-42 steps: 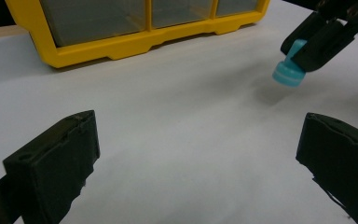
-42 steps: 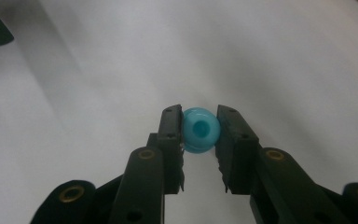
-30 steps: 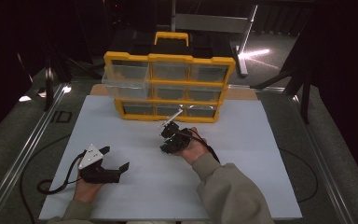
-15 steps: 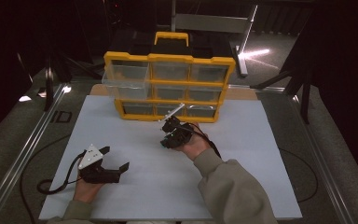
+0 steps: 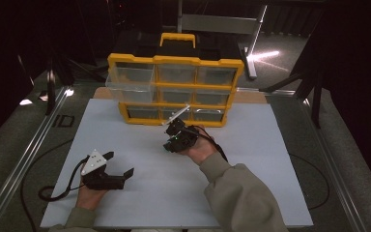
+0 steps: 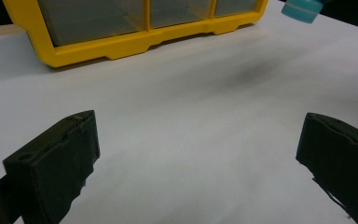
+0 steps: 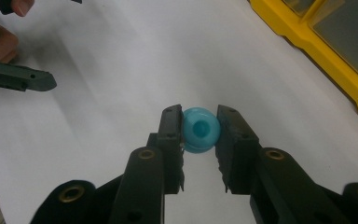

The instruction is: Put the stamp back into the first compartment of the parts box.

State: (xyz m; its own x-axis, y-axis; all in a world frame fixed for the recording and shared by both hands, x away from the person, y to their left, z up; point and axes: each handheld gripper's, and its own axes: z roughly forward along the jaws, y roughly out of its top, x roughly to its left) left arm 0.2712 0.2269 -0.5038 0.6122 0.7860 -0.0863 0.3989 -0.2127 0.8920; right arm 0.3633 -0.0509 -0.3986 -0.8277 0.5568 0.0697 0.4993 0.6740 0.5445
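Observation:
My right gripper [image 5: 170, 141] hovers over the white mat just in front of the yellow organizer [image 5: 174, 89]. In the right gripper view it [image 7: 200, 114] is shut on a small round blue piece [image 7: 199, 129], pinched between the two pads. That blue piece [image 6: 303, 8] also peeks into the top right of the left gripper view. My left gripper [image 5: 120, 163] rests low at the front left of the mat, open, with bare mat between its jaws [image 6: 199, 119].
The organizer has clear drawers in a yellow frame [image 7: 317, 37]; its top-left drawer [image 5: 128, 79] stands pulled out. The white mat [image 5: 251, 159] covers the table, with metal rails along both sides. A cable [image 5: 53, 193] trails from the left gripper.
The right hand has shifted only slightly near the organizer's front, still holding the blue piece. The left gripper has not moved.

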